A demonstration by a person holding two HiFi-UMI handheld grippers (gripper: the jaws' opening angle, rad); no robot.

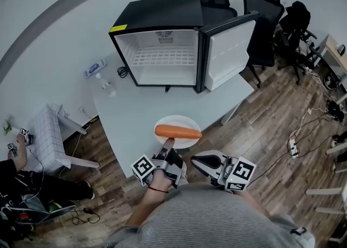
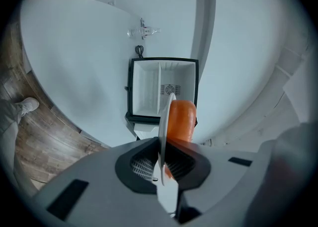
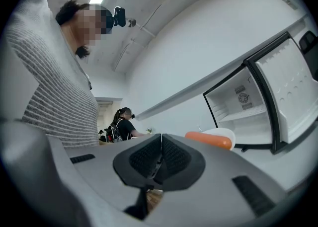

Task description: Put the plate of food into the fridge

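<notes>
Left gripper point(image 2: 161, 164) is clamped on the near rim of the white plate point(image 1: 179, 118); right gripper point(image 3: 159, 164) is closed on nothing, just beside it. The plate is stiff, glossy and probably breakable, and it hangs over the table's point(image 1: 130, 112) near edge, short of the open fridge point(image 1: 162, 51). It bears one loose orange sausage point(image 1: 178, 131) apt to roll, so the rim pinch calls for level carriage.

The fridge point(image 1: 162, 46) stands at the tabletop's point(image 1: 135, 116) far end, its door point(image 1: 230, 51) open rightward. At the near edge, the plate point(image 1: 176, 121) carrying food point(image 1: 178, 132) sits in the left tongs point(image 1: 168, 145), with the right tongs point(image 1: 196, 161) just beside.
</notes>
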